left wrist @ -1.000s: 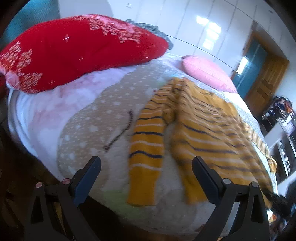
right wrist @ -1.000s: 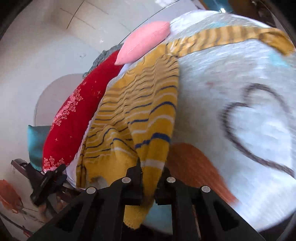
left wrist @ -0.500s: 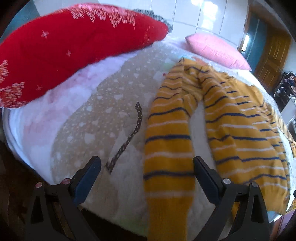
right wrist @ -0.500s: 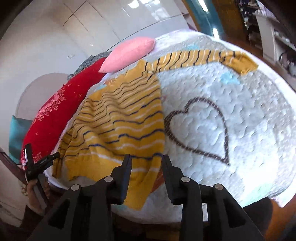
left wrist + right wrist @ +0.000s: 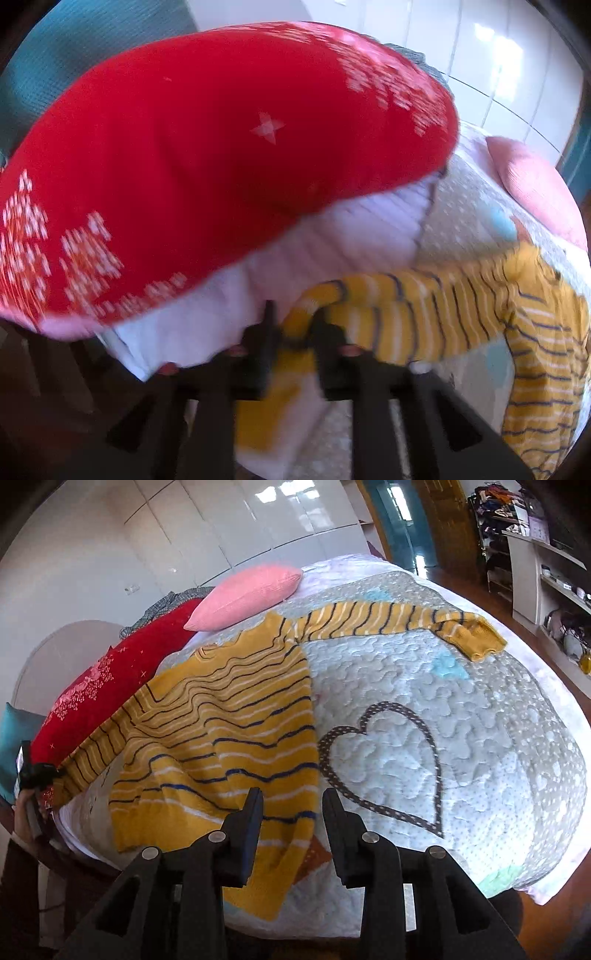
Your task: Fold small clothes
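Note:
A yellow striped sweater [image 5: 229,731] lies spread on the quilted bed, one sleeve [image 5: 391,622] stretched toward the far right. My left gripper [image 5: 293,332] is shut on the cuff of the other sleeve [image 5: 399,310] at the bed's near left edge; it also shows in the right wrist view [image 5: 33,775]. My right gripper [image 5: 291,805] is open and empty just above the sweater's bottom hem [image 5: 266,878], at the bed's front edge.
A large red pillow [image 5: 207,158] lies close behind the left gripper. A pink pillow [image 5: 247,594] sits at the head of the bed. The quilt [image 5: 443,709] has a heart outline. Shelves [image 5: 546,583] and a door stand at the far right.
My left gripper has closed on the sleeve cuff and pulled it left toward the red pillow. My right gripper has let go of the hem and opened wider.

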`<state>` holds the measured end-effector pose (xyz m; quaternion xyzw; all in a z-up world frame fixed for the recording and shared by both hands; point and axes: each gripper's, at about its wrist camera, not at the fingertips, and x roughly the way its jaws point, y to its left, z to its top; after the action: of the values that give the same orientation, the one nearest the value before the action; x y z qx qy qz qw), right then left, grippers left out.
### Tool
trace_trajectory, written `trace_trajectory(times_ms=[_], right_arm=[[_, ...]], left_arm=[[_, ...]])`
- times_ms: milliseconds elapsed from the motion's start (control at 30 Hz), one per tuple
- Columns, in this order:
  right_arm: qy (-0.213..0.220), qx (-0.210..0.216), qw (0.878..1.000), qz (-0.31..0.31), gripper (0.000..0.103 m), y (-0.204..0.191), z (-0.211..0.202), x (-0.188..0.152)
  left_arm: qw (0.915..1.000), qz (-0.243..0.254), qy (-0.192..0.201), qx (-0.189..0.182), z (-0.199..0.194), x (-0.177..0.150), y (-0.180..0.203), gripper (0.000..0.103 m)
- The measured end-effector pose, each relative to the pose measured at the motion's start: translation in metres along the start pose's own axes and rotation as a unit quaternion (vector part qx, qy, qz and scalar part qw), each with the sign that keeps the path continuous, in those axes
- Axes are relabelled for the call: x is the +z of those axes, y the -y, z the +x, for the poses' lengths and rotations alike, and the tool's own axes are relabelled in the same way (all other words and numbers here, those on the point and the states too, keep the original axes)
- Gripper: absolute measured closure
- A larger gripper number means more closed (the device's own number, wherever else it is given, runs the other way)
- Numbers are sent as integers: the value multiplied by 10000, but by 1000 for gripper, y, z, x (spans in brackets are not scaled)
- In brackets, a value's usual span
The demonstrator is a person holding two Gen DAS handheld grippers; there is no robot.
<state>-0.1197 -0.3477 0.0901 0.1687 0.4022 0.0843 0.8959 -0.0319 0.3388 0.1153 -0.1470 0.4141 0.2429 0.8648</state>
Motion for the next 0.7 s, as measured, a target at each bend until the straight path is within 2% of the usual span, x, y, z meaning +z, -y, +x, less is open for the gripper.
trace_trajectory(times_ms=[33, 67, 133, 267, 333, 500, 633, 700], right_arm=[[-11, 13, 10000, -62, 66, -5, 2, 2], [-16, 24, 9999, -115, 64, -9, 3, 3], [-28, 105, 9993, -349, 57, -28, 8, 10], [-193, 525, 9937, -971, 49, -84, 26, 24], [-433, 806, 9852, -1449, 44, -127, 45, 27], [-1037, 1288, 9482, -2711, 42, -250, 107, 12], [-1412, 1796, 9109, -3437, 39, -358, 156, -10], [-1503, 1908, 8921, -3810, 39, -406, 176, -25]], left_arm=[[9999, -91, 80, -45, -4, 2, -7, 63], [9996, -163, 206, -124, -9, 0, -12, 58], [9984, -223, 375, -353, -20, -7, -20, 40], [9958, -346, 453, -710, -46, -49, -34, 29], [9948, -300, 535, -809, -58, -77, -38, 22], [9942, -28, 762, -764, -84, -160, -56, 18], [9946, -44, 521, -893, -75, -188, -67, 18], [9947, -59, 552, -860, -76, -198, -77, 18]])
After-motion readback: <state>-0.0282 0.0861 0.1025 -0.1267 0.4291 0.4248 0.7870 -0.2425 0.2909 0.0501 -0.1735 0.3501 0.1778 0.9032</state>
